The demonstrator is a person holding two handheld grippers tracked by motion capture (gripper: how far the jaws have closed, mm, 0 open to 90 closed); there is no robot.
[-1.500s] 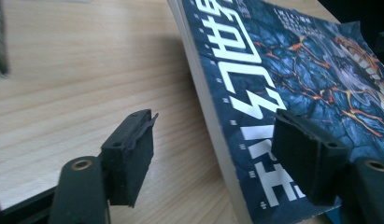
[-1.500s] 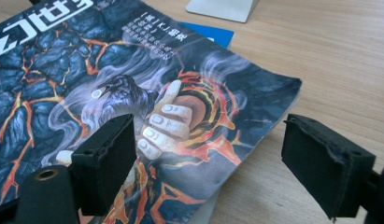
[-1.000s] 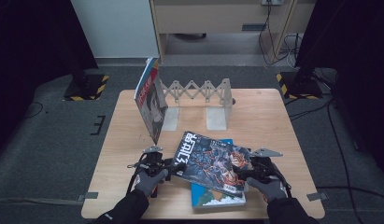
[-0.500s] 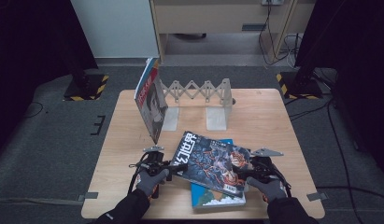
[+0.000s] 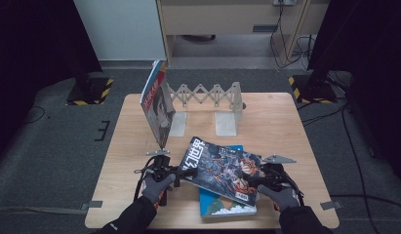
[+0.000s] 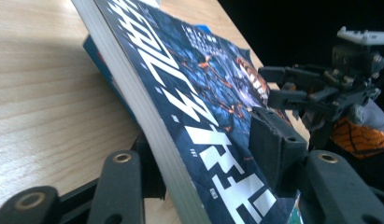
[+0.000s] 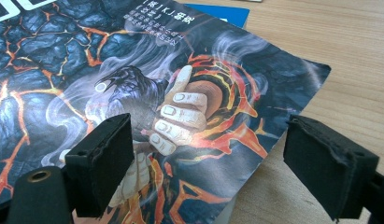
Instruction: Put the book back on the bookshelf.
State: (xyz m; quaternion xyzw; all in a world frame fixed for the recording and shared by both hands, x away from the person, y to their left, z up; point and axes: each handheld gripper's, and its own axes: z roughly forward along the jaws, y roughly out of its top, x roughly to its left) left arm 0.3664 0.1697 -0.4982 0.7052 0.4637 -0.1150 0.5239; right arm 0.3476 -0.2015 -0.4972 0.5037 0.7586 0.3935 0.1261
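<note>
While the high view looks down on the wooden counter, the dark lava-cover book lies tilted across a blue book at the near edge, the left gripper at its left end and the right gripper at its right. Far left, another book leans on a folding rack. In the left gripper view, the jaws clamp the lava book's spine, lifting that edge. In the right gripper view, the jaws gape wide over the cover's corner, pads apart, gripping nothing.
</note>
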